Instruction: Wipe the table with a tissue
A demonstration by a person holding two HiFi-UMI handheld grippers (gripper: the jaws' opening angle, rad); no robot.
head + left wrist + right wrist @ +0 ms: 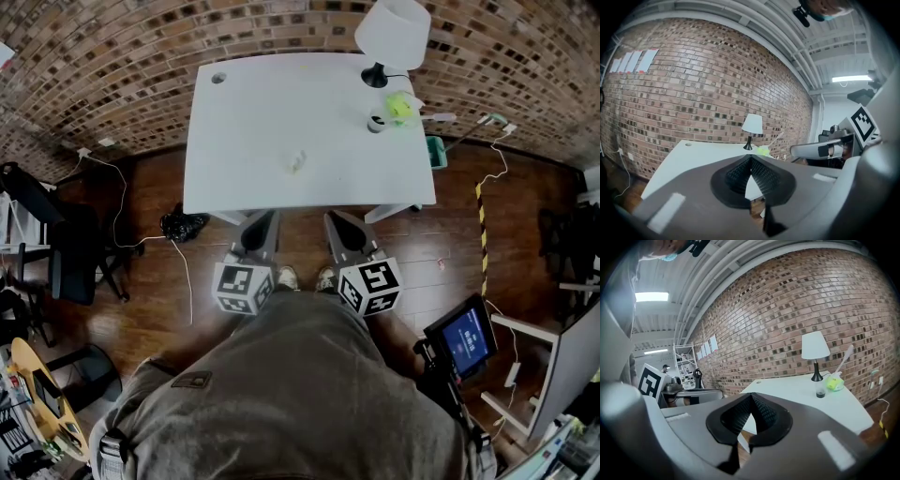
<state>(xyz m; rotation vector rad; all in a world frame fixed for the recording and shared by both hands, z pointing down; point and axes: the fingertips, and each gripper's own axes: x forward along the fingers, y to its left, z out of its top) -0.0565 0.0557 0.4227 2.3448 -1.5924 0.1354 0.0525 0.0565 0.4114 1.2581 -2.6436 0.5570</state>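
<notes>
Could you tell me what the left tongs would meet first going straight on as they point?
Probably the white table, near its front edge; nothing shows between, though depth is unclear.

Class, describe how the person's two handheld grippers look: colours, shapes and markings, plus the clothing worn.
The left gripper and right gripper match: grey tapering bodies, black ribbed pads, and a white cube printed with black square markers at each rear. The person wears olive-grey clothing.

Lying on the white rectangular tabletop (244, 122): a small crumpled white tissue (296, 161) near the middle; at the far right corner, a white-shaded lamp (394, 33), a small jar (376, 123) and a yellow-green object (401, 108).
</notes>
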